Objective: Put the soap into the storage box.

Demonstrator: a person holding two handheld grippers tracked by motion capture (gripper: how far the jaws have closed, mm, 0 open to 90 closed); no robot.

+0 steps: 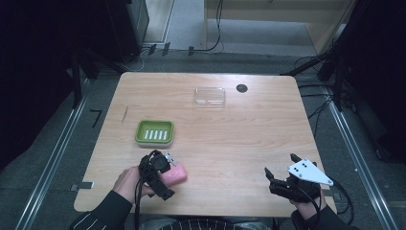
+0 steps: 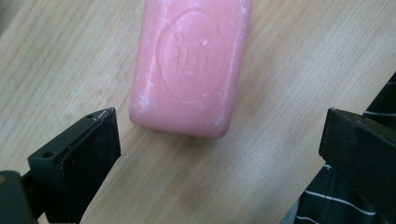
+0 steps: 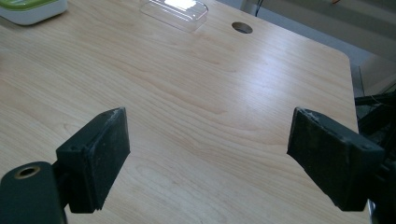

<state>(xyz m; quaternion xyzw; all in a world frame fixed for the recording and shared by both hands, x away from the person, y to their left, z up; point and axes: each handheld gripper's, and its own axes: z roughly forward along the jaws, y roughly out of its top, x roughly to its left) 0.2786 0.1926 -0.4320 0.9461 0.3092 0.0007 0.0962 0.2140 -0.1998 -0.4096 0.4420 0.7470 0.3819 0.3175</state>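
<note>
On the near left part of the wooden table (image 1: 230, 129) lies a pink soap bar (image 2: 189, 65), flat on the wood, its embossed round stamp facing up. Everything else sits relative to that bar: the left gripper (image 1: 160, 167) hangs right over it, held in the person's left hand (image 1: 127, 182), jaws spread wide with the bar's near end between and just ahead of them, neither jaw touching it. Just beyond the bar, farther from the person, sits a green soap dish (image 1: 154, 132) with pale slotted ribs in its floor, apart from the bar. Well beyond the bar and off to the right, near the far edge, lies a clear plastic lid (image 1: 209, 96), and beside that a dark round hole (image 1: 242, 88) in the tabletop. Well to the right of the bar, at the near edge, the right gripper (image 1: 280, 167) hovers over bare wood, jaws wide apart and holding nothing, a grey three-cornered plate on top
</note>
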